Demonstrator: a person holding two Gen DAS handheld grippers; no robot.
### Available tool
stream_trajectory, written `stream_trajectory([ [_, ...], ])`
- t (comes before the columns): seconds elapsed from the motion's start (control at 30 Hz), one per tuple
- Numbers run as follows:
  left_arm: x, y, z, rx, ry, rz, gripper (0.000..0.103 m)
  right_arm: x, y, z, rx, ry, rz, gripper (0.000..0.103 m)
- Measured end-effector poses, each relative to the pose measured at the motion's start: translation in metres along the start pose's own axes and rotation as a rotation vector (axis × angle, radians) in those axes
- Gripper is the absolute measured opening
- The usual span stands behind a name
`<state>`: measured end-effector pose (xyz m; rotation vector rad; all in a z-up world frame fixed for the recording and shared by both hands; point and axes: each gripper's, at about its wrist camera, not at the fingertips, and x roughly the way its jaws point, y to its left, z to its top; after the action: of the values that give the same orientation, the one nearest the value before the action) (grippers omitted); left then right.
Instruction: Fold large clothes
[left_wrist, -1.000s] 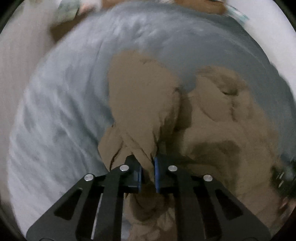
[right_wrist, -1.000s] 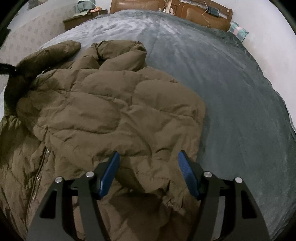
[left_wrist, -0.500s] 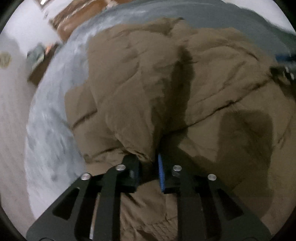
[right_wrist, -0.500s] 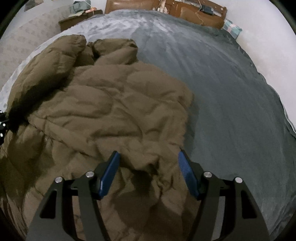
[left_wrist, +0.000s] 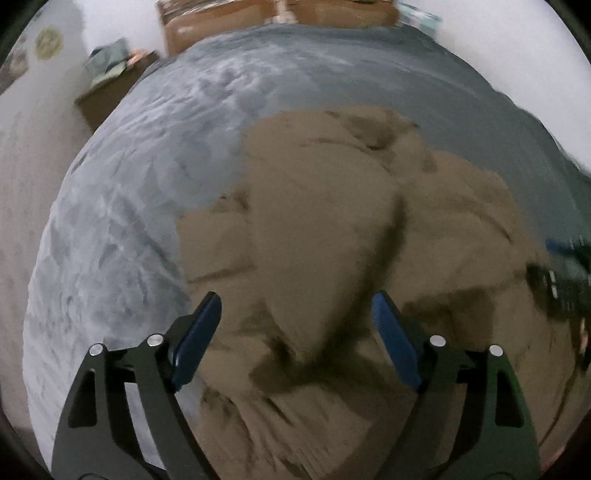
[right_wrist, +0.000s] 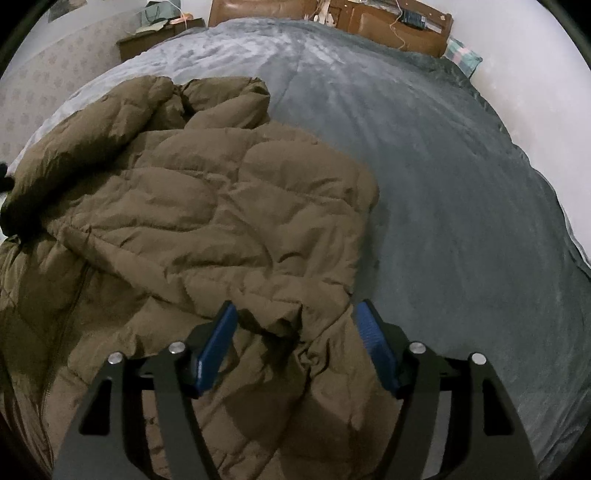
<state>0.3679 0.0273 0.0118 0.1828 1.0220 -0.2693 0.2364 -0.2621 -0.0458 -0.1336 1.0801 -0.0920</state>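
A large brown puffer jacket (right_wrist: 207, 206) lies on a grey-blue bed cover (right_wrist: 443, 184), with a side folded over its middle. In the left wrist view the jacket (left_wrist: 332, 229) is blurred, a sleeve lying across it. My left gripper (left_wrist: 295, 314) is open and empty just above the jacket's near part. My right gripper (right_wrist: 295, 325) is open and empty above a crumpled jacket edge. The right gripper also shows at the right edge of the left wrist view (left_wrist: 561, 266).
A brown wooden headboard (right_wrist: 369, 22) runs along the far end of the bed. A dark bedside table (right_wrist: 147, 40) with green items stands at the far left. A patterned pillow (right_wrist: 463, 57) lies at the far right. White walls flank the bed.
My left gripper was shut on the jacket sleeve, carried it over the jacket, and has now opened and let it go. The right gripper stayed open, creeping forward over the jacket.
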Motion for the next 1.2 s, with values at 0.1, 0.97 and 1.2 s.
stream_trajectory([
  [0.1,0.014,0.021,0.024,-0.050,0.045,0.017,0.083,0.003,-0.002,0.003,-0.004,0.003,-0.004,0.069],
  [0.97,0.079,-0.140,0.008,0.129,0.157,-0.262,0.012,0.001,-0.034,0.000,0.067,-0.003,-0.008,0.069],
  [1.2,0.054,-0.128,-0.023,0.148,0.090,-0.195,0.081,-0.001,-0.036,-0.004,0.076,0.004,-0.014,0.069],
])
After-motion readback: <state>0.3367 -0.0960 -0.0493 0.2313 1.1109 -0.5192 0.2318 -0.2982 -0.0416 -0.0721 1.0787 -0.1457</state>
